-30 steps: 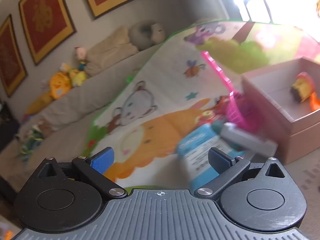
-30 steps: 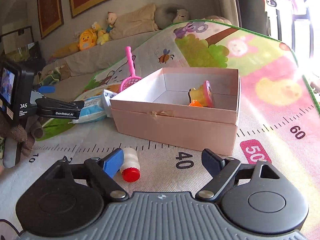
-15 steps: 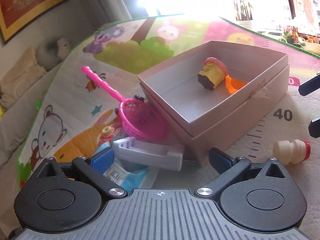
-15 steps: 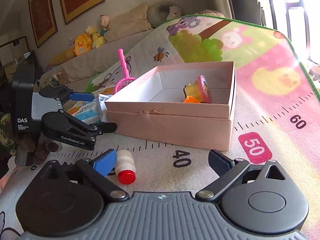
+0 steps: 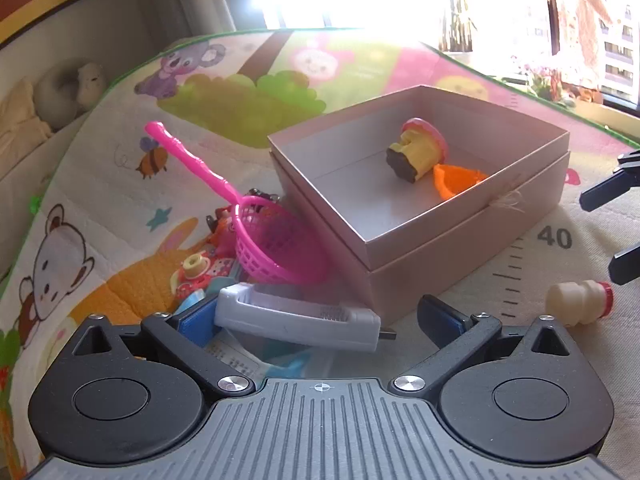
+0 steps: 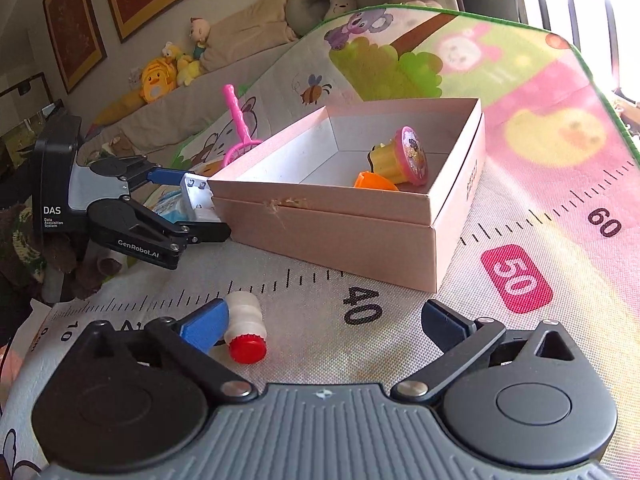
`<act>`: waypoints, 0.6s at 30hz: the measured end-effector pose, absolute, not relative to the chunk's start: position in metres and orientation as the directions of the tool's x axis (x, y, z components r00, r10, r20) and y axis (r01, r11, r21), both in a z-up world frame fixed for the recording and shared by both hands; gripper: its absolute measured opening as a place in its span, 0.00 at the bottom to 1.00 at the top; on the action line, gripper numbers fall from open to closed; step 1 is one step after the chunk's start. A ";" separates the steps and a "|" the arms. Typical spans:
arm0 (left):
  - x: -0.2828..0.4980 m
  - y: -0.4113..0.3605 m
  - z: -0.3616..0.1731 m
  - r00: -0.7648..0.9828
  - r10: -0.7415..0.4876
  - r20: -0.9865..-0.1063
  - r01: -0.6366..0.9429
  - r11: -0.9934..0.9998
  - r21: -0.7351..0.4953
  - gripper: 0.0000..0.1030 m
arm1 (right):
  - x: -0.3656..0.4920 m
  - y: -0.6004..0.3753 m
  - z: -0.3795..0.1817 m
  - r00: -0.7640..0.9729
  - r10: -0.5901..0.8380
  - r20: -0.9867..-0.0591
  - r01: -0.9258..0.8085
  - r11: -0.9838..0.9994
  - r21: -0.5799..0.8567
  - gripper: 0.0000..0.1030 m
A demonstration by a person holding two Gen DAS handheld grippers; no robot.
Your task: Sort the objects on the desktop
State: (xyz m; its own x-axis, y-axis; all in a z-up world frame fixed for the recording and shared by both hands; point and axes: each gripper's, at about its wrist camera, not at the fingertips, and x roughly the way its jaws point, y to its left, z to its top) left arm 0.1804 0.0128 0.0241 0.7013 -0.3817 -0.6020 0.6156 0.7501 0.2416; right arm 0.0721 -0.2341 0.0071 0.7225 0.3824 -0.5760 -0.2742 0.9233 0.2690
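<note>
Beside the pink box (image 5: 460, 248), the left gripper (image 5: 316, 316) spreads wide around the grey charger (image 5: 296, 320), lined up to grasp; right gripper (image 6: 324, 320) gapes empty by the small bottle (image 6: 244, 328).

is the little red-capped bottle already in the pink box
No, the red-capped bottle lies on its side on the mat, outside the pink box.
</note>
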 end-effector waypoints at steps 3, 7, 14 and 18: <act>0.166 0.013 0.024 0.714 -0.383 -0.587 0.598 0.770 0.224 1.00 | 0.071 -0.235 0.008 0.724 0.382 -0.574 -0.273 0.924 0.270 1.00; 0.139 0.021 0.027 0.682 -0.427 -0.594 0.610 0.780 0.140 1.00 | 0.070 -0.235 0.009 0.728 0.382 -0.569 -0.272 0.923 0.272 1.00; 0.071 0.028 0.026 0.566 -0.549 -0.614 0.677 0.735 -0.033 1.00 | 0.069 -0.236 0.012 0.739 0.380 -0.557 -0.268 0.924 0.274 1.00; 0.068 0.010 0.023 0.715 -0.358 -0.600 0.523 0.844 0.119 1.00 | 0.068 -0.233 0.013 0.746 0.365 -0.557 -0.266 0.930 0.253 1.00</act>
